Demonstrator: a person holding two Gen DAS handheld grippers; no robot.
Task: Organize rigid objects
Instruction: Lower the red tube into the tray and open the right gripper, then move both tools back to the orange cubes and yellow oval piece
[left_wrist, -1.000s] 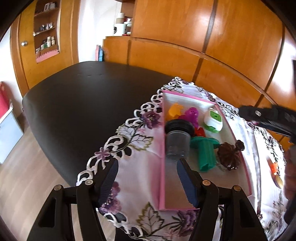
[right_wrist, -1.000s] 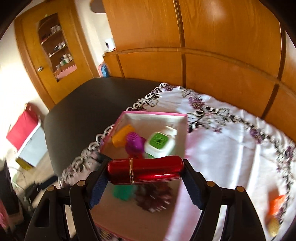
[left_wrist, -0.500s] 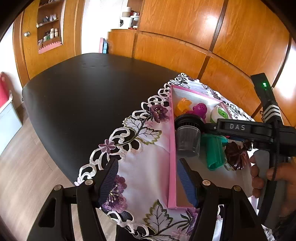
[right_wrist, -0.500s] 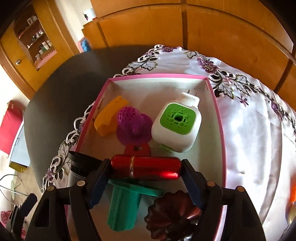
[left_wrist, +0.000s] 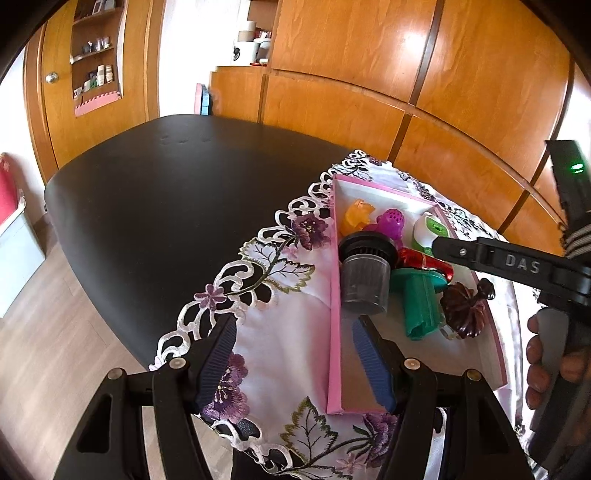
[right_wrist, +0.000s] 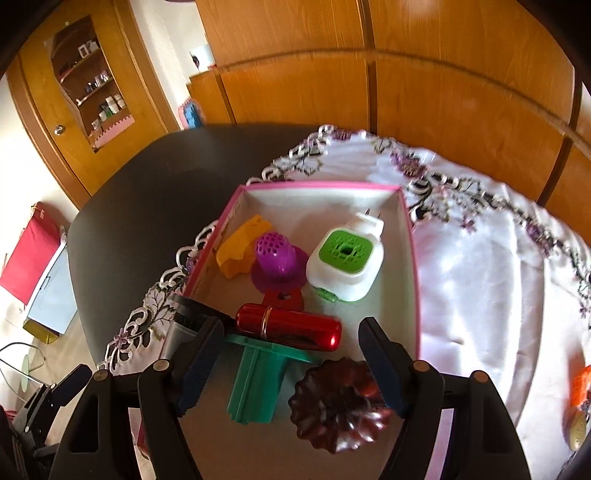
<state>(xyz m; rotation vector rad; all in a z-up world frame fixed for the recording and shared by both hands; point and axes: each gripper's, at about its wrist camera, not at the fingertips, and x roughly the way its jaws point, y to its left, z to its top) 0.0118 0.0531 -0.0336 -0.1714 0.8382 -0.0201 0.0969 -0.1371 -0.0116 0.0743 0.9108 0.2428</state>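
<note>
Both tools spread | red tube lies free (inside pink box), just beyond right tool

Pink-rimmed box with pale inside at frame centre, glossy red tube, green-and-white plug-in, purple dotted dome, yellow piece, teal part, dark brown fluted mould, white cloth with purple flowers, black surface at left

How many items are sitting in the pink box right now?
8. Orange piece, purple strainer and green-white plug-in at the far end; red piece, red tube and black-capped jar mid-box; green part and brown mold nearest. More may be hidden.
</note>
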